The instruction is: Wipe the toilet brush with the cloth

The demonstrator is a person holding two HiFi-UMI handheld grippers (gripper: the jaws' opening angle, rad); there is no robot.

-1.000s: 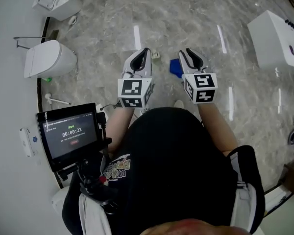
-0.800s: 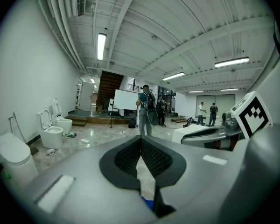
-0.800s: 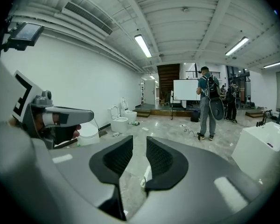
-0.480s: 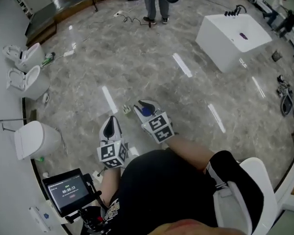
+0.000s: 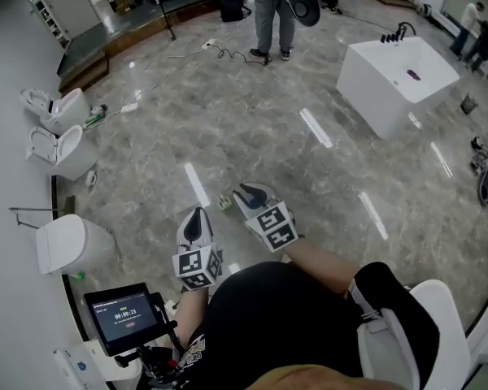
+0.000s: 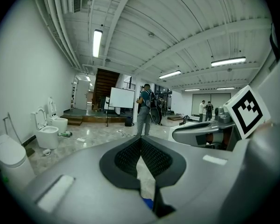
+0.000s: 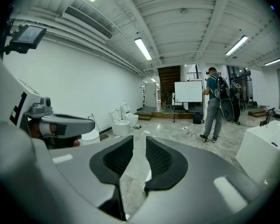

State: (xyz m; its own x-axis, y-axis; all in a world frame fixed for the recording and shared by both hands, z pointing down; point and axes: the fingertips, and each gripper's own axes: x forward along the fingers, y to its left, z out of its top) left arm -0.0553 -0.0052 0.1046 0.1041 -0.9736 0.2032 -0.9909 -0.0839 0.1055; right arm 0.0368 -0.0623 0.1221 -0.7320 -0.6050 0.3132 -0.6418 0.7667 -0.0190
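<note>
Low at centre-left of the head view, the left gripper (image 5: 197, 214) hangs over the marble floor (image 5: 325, 185), its jaws closed tip to tip on nothing. At the bottom of its own view, below those tips, peeks a blue sliver of cloth (image 6: 147, 203). Just to the right, the right gripper (image 5: 244, 191) stands narrowly parted and empty. The toilet brush cannot be made out.
</note>
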